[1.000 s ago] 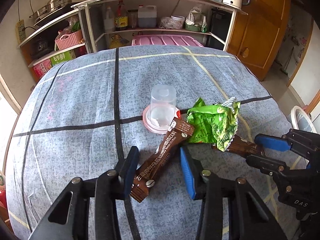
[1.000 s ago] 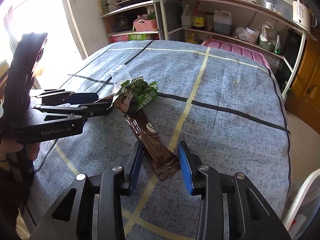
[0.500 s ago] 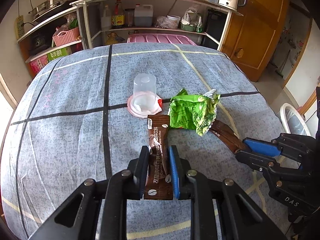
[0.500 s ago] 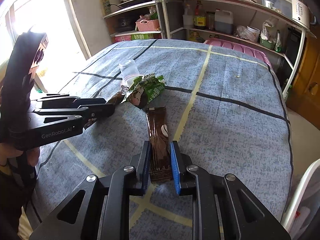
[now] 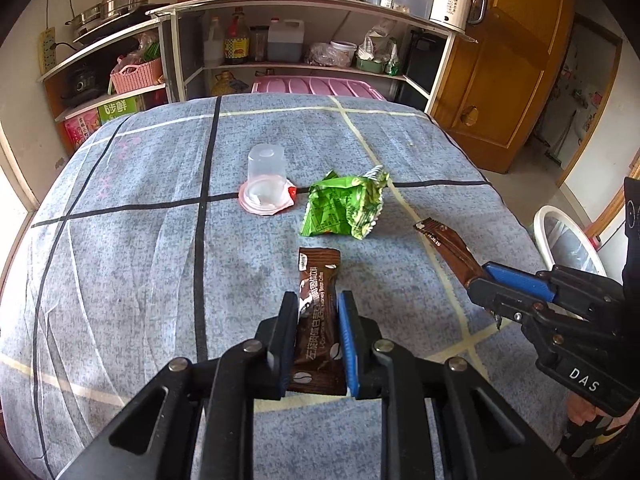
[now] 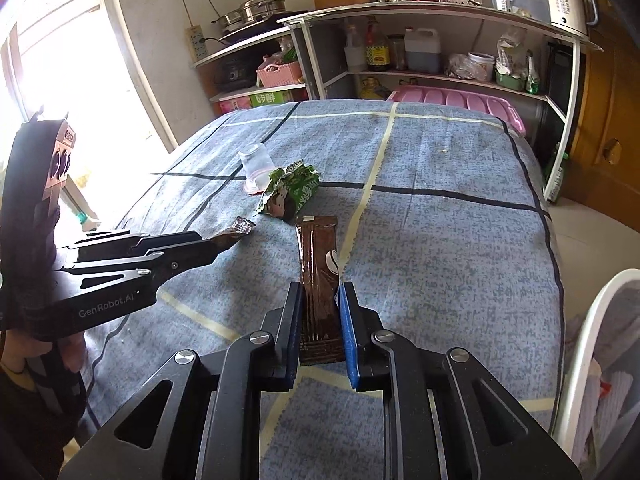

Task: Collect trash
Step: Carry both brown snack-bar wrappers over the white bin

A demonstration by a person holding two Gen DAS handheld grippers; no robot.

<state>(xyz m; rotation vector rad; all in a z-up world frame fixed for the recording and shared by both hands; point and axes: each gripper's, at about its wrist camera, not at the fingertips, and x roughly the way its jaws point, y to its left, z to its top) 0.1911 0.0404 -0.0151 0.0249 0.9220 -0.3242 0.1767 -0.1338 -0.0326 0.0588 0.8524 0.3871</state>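
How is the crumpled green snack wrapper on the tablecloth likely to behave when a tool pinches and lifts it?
The green wrapper looks like thin foil film, torn open and creased, so it probably weighs almost nothing. It would likely fold and sag rather than hold shape. Its glossy surface may slip unless pinched on a crease, and pushing it would probably slide it across the tablecloth.

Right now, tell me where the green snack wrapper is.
The green snack wrapper lies on the blue tablecloth, right of the overturned clear cup in the left wrist view.
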